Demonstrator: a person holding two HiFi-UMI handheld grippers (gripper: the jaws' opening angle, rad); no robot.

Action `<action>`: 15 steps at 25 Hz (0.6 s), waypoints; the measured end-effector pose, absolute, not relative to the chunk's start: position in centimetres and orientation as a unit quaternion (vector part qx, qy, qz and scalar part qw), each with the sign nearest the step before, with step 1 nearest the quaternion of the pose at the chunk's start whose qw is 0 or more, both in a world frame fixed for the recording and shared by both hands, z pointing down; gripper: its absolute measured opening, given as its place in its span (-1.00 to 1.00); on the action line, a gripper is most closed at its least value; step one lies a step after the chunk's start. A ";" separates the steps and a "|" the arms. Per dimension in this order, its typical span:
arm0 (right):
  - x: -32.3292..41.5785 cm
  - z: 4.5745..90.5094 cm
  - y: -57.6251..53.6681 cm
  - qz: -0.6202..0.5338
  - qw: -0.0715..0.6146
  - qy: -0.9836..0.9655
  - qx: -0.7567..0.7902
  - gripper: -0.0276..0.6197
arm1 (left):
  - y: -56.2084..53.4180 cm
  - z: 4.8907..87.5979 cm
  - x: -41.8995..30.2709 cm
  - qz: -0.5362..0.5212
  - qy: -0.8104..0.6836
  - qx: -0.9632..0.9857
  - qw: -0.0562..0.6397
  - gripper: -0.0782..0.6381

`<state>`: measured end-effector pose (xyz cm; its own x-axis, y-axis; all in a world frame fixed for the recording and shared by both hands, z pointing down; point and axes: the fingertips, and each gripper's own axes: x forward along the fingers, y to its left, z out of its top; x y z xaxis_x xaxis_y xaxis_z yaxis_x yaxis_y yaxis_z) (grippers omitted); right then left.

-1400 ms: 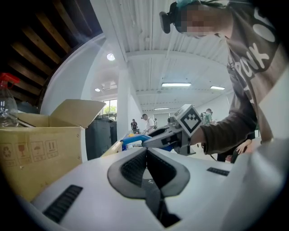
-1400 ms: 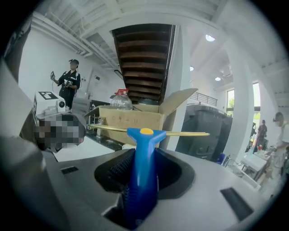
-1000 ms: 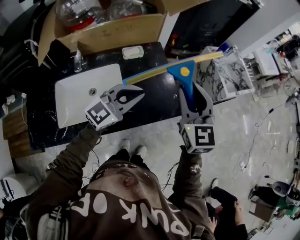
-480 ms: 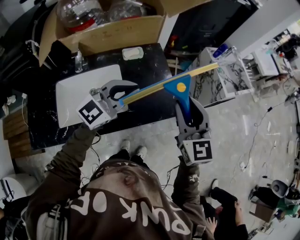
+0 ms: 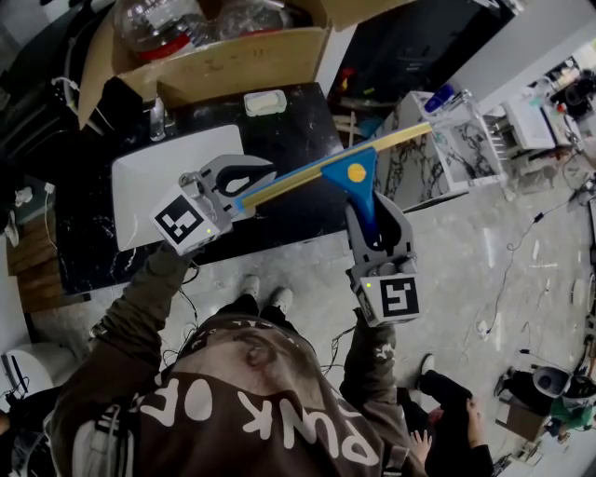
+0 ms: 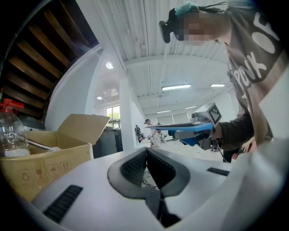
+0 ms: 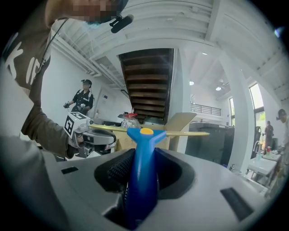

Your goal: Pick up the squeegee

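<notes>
Plainly, the pick-up looked all but done. Farthest left, the white sink (image 5: 140, 191) was set into the black marble counter (image 5: 289, 140), with nothing in the basin except its drain. Just to its right, the left gripper (image 5: 261, 175) hung above the counter with its jaws pressed together on nothing; its own view showed only bare pads meeting. The squeegee (image 5: 358, 179) was up in the air, clear of the counter. Its yellow-edged blade slanted from beside the left gripper up to the right. In the head view the blade's left end overlapped that gripper, but it was not between those jaws, and I could not tell whether the two touched. The right gripper (image 5: 372, 212) was clamped on the blue handle, with the blade crosswise beyond its tips.

By my reading, the next move called for a firm, level hold, because the long blade could swing and clip the left gripper or the box.

Behind the counter, an open cardboard box (image 5: 242, 61) held clear plastic bottles (image 5: 154, 23), at least one with red on it. The rest of its contents were hard to make out.
</notes>
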<state>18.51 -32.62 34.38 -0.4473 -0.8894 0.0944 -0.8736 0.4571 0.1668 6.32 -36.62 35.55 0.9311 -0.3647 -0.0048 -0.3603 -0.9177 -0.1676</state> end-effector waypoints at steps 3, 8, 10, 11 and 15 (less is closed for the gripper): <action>18.6 34.5 -32.7 -0.042 0.085 -0.848 0.522 -0.47 | -36.5 35.5 6.4 -0.015 0.185 -0.979 0.080 -0.77; 18.6 34.6 -32.7 -0.041 0.086 -0.848 0.521 -0.47 | -36.5 35.6 6.5 -0.017 0.185 -0.979 0.080 -0.77; 18.6 34.5 -32.7 -0.043 0.088 -0.848 0.521 -0.47 | -36.4 35.6 6.5 -0.016 0.184 -0.979 0.080 -0.77; 18.6 34.5 -32.7 -0.043 0.092 -0.847 0.521 -0.47 | -36.4 35.6 6.4 -0.017 0.184 -0.979 0.080 -0.77; 18.7 34.6 -32.7 -0.043 0.095 -0.847 0.522 -0.47 | -36.4 35.7 6.5 -0.016 0.183 -0.980 0.081 -0.77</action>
